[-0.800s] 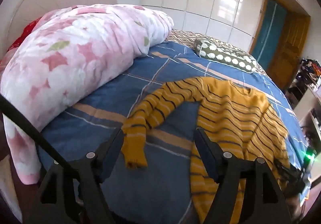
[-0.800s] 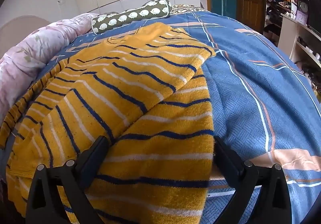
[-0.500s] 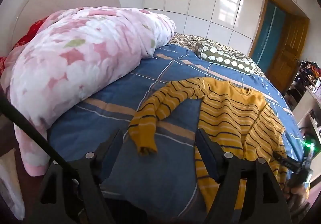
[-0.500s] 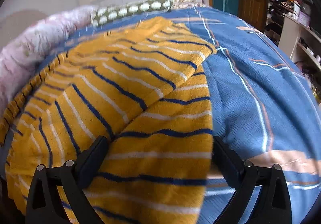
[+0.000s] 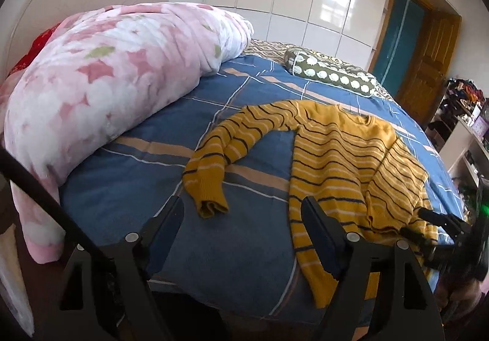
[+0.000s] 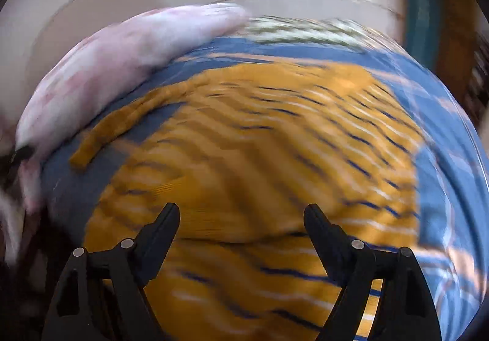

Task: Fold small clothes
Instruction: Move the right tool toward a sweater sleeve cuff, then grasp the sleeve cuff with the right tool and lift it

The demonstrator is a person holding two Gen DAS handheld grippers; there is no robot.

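A yellow sweater with dark and white stripes [image 5: 336,154] lies flat on the blue bed sheet [image 5: 128,188]. Its right sleeve is folded over the body; its left sleeve [image 5: 220,157] stretches out toward the bed's near edge, cuff down. My left gripper [image 5: 241,218] is open and empty, above the bed's near edge, just short of that cuff. My right gripper [image 6: 241,224] is open and empty over the sweater's hem [image 6: 244,176]; that view is blurred by motion. The right gripper also shows in the left wrist view [image 5: 428,224] at the sweater's right edge.
A pink floral duvet [image 5: 101,90] is bunched along the bed's left side. A green dotted bolster [image 5: 330,72] lies at the far end. A wooden door [image 5: 428,65] and cluttered shelves [image 5: 467,127] stand at the right.
Both grippers have pulled back and up from the bed. The right view has swung left and is now blurred, showing the whole sweater. The sweater has not moved.
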